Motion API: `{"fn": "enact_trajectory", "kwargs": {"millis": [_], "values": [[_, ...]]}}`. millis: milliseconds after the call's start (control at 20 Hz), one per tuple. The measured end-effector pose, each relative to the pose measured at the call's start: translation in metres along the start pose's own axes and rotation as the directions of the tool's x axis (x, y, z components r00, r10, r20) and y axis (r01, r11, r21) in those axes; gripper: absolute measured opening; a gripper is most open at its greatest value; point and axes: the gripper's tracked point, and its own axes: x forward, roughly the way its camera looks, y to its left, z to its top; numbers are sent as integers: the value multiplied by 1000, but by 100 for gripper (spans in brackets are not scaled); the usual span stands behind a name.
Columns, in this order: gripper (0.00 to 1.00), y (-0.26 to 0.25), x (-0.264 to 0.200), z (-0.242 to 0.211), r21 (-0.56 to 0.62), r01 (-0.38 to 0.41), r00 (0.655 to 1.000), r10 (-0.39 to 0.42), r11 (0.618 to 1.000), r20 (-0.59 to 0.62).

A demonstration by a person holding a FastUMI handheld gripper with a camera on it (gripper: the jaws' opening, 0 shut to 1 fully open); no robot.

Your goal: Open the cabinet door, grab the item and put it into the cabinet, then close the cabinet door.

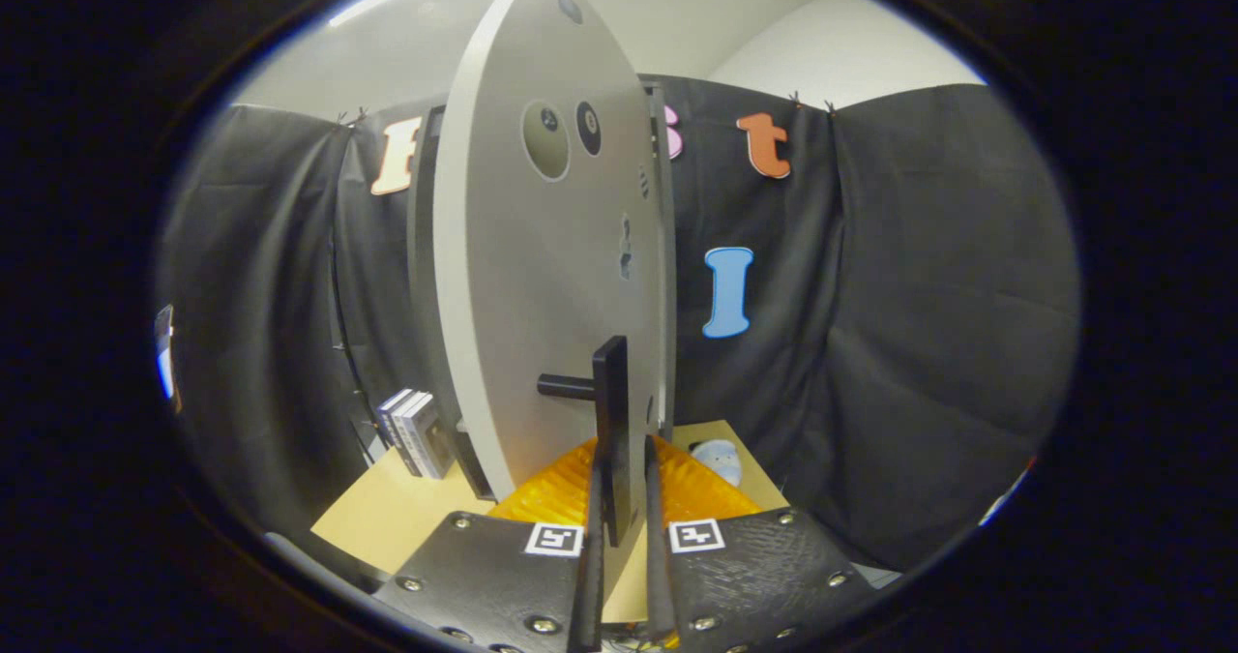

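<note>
The gripper [619,527] is sitting at the bottom centre of the frame, its fingers nearly together and closing on the dark handle [609,421] of the grey cabinet door [542,276]. The door is standing ajar, rising through the middle of the frame. Low and right of the handle, a small pale blue item [718,460] is lying on the tan table [387,518], beside an orange mat [551,493]. Some books [414,430] are standing at lower left.

This is a staged recording booth rather than a lived-in room: black cloth [928,324] drapes the walls under a plain white ceiling [677,14], and a small grey cabinet door [542,276] stands on a light wooden desk [387,518] beside some books [414,430].
</note>
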Motion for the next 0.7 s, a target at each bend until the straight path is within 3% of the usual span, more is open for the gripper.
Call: {"fn": "enact_trajectory", "kwargs": {"millis": [200, 300, 400, 700], "values": [[18, -18, 3, -9, -35, 49, 999, -50, 998, -15], [10, -39, 33, -9, -16, 75, 997, -75, 997, -19], [1, -47, 14, -9, 7, 92, 996, -92, 996, -15], [1, -51, 12, -11, 28, 55, 998, -54, 998, -20]]}}
